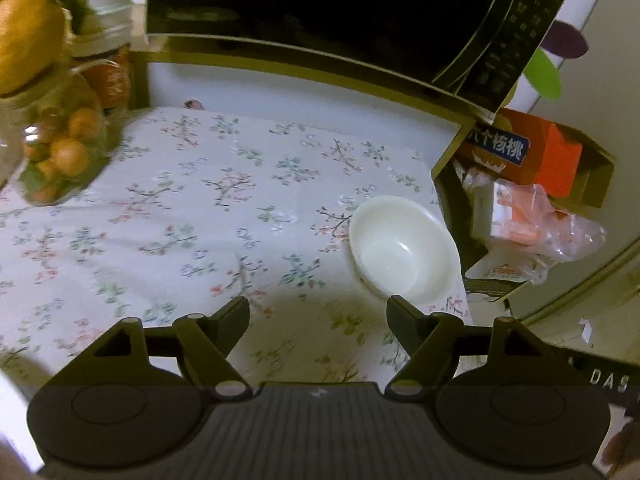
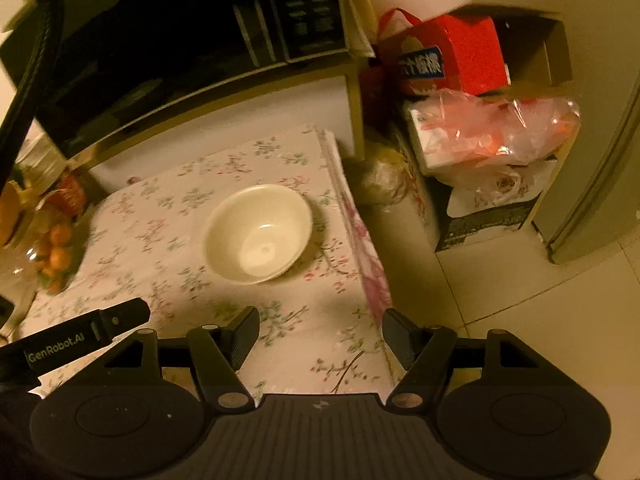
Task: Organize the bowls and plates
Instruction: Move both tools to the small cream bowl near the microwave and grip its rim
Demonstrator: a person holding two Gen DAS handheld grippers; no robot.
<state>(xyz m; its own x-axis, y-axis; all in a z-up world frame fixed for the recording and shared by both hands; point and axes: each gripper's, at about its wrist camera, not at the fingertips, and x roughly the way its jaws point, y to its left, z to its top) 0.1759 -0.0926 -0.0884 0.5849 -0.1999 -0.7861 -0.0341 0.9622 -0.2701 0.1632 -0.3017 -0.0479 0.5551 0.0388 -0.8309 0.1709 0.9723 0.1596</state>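
A white bowl (image 1: pixel 404 250) stands upright and empty on the floral tablecloth (image 1: pixel 208 216), near the table's right edge. It also shows in the right wrist view (image 2: pixel 258 234). My left gripper (image 1: pixel 318 318) is open and empty, hovering above the cloth, its right finger just before the bowl's near rim. My right gripper (image 2: pixel 320 334) is open and empty, above the table's front right edge, with the bowl ahead and to its left. Part of the left gripper (image 2: pixel 86 340) shows at the left of the right wrist view. A stack of white plates (image 1: pixel 110 6) sits far back left.
A black microwave (image 1: pixel 320 12) sits on a shelf over the back of the table. A glass jar of small oranges (image 1: pixel 60 148) stands at the left. A cardboard box (image 2: pixel 492 132) with a red carton and plastic bags stands on the floor right of the table.
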